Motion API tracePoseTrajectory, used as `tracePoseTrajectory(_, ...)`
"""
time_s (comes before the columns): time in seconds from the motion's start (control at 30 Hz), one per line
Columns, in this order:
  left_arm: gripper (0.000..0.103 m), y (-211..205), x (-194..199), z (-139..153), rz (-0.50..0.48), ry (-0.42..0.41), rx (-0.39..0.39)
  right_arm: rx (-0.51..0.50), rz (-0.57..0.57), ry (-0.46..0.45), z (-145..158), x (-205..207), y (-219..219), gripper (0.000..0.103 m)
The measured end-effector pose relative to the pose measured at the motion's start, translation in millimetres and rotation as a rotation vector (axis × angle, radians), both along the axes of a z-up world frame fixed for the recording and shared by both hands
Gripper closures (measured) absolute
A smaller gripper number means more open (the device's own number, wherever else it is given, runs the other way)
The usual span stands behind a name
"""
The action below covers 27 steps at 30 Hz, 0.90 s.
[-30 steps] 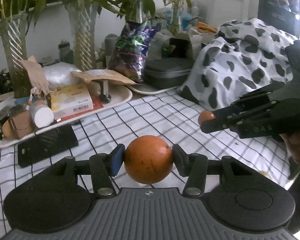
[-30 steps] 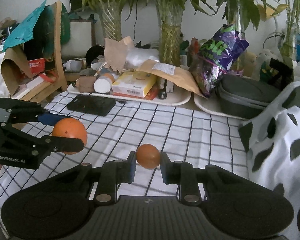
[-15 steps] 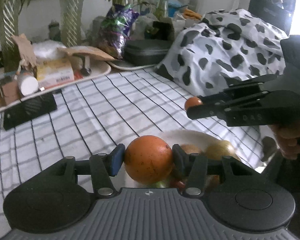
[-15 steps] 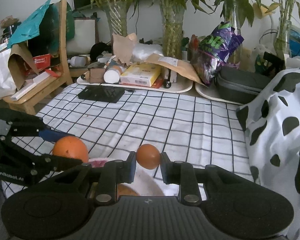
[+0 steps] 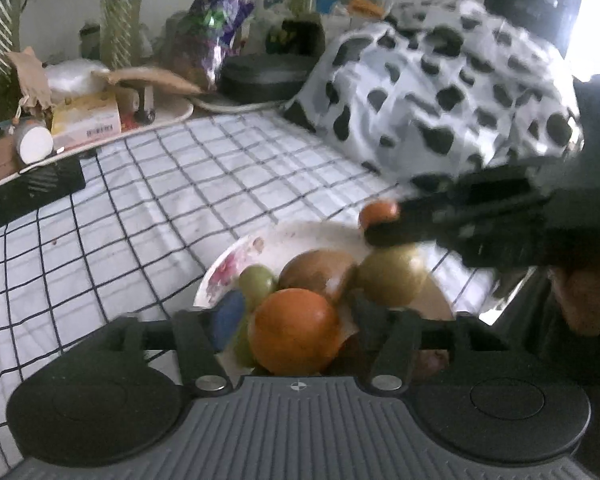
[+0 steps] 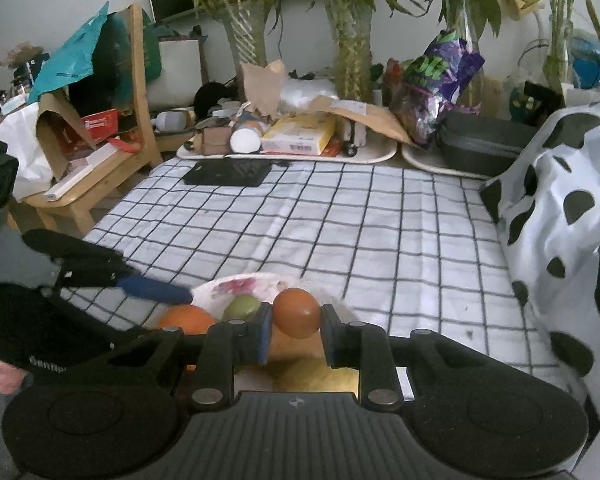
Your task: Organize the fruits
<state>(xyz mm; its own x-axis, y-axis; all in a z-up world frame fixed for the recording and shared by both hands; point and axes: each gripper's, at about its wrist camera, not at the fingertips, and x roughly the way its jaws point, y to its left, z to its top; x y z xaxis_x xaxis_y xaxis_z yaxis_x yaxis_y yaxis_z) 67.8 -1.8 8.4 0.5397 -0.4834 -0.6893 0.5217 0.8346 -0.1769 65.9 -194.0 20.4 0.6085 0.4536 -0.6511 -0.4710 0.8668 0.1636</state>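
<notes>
My left gripper [image 5: 290, 330] is shut on a large orange [image 5: 294, 330] and holds it over the near side of a white floral plate [image 5: 230, 268]. The plate holds a brown fruit [image 5: 318, 274], a yellow-green round fruit [image 5: 392, 276] and a small green fruit [image 5: 256, 282]. My right gripper [image 6: 294, 326] is shut on a small orange-brown fruit [image 6: 296, 312] above the plate [image 6: 236, 290]. In the left wrist view the right gripper [image 5: 384, 222] comes in from the right over the plate's far rim. In the right wrist view the left gripper [image 6: 168, 304] and its orange [image 6: 186, 318] show at lower left.
The plate sits on a checked white cloth [image 6: 380, 232]. A cow-print blanket [image 6: 560, 184] rises at the right. Cluttered trays [image 6: 292, 152], a black case [image 6: 484, 144], a flat black object [image 6: 226, 172] and plant vases [image 6: 352, 52] line the back. A wooden chair [image 6: 100, 160] stands left.
Both grippers have moved back and down toward the plate with their fruits. The plate and its fruit have come into full view beneath them.
</notes>
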Motion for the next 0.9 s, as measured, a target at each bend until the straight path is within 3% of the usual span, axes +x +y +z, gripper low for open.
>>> tracePoseTrajectory(0.03,0.029,2,-2,3,0.011,-0.015,-0.016,0.004,0.004,0.007,0,-3,0,0.077)
tracePoseTrajectory(0.33,0.028,13,-19,15,0.117,-0.044,-0.026,0.006,0.04,0.09,-9,-16,8,0.075)
tracePoseTrajectory(0.4,0.028,15,-24,16,0.137,-0.048,-0.014,0.002,0.039,0.099,-10,-18,9,0.061)
tracePoseTrajectory(0.47,0.028,17,-30,16,0.157,-0.052,-0.002,0.014,0.046,0.087,-8,-22,10,0.026)
tracePoseTrajectory(0.53,0.028,18,-35,15,0.176,-0.052,0.012,0.012,0.038,0.045,-4,-28,10,0.013)
tracePoseTrajectory(0.8,0.028,18,-51,20,0.228,-0.076,0.046,-0.034,0.004,-0.013,1,-47,12,0.0)
tracePoseTrajectory(0.9,0.028,17,-56,21,0.248,-0.078,0.059,-0.041,-0.024,-0.029,3,-54,10,0.0)
